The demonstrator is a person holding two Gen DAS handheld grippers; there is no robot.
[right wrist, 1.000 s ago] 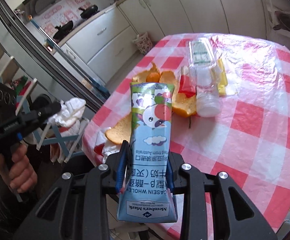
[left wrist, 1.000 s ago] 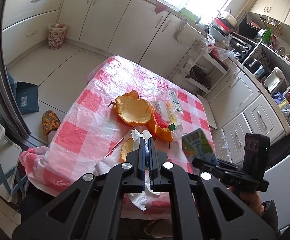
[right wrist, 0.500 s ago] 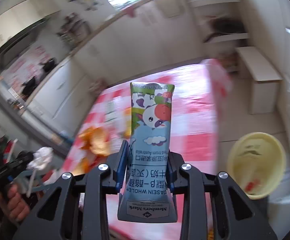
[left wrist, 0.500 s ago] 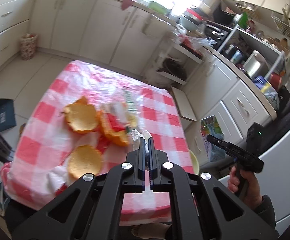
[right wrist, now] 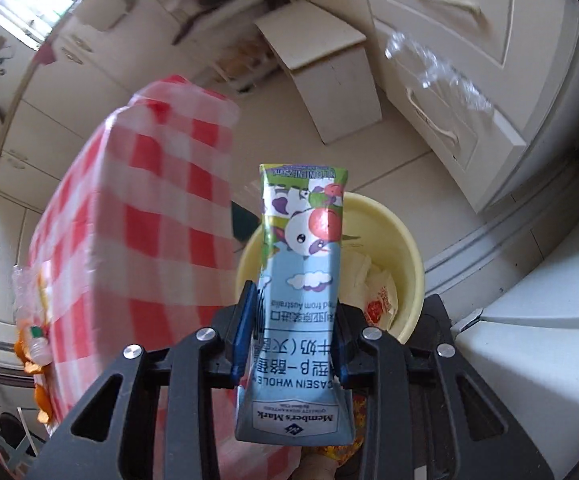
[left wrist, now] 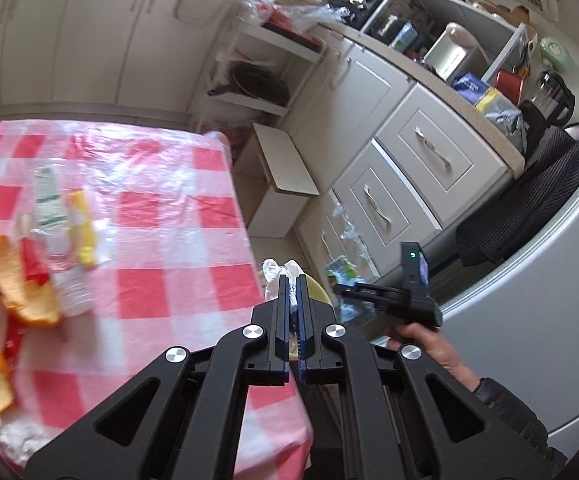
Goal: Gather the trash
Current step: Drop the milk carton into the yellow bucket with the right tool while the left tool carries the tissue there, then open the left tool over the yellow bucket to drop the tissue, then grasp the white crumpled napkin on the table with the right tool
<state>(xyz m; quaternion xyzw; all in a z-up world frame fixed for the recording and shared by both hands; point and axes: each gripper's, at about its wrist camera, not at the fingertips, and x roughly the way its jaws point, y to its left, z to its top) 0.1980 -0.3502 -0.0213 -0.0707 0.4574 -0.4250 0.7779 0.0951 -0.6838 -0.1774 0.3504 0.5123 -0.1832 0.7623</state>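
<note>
Over a kitchen floor, the right gripper grasps a milk carton between its blue-padded fingers, the flattened carton standing upright with its printed cow facing the camera. Behind the carton, a yellow bin sits on the floor just beside the table's near corner, with crumpled paper and a red-and-white wrapper lying inside.

In the left wrist view, the left gripper has its fingers clenched on a wad of white tissue, which bulges out past the fingertips. It hangs at the right edge of the table, which is covered in a red-and-white checked cloth under clear plastic. Beyond the tissue, a sliver of the bin's yellow rim shows. To the right, the person's right hand holds the other gripper's black handle, the carton's green top visible at its tip.

On the left of the tabletop lie several pieces of orange peel, a clear plastic bottle on its side and a yellow wrapper touching it. White cabinets and a small white step stool stand on the far side.
</note>
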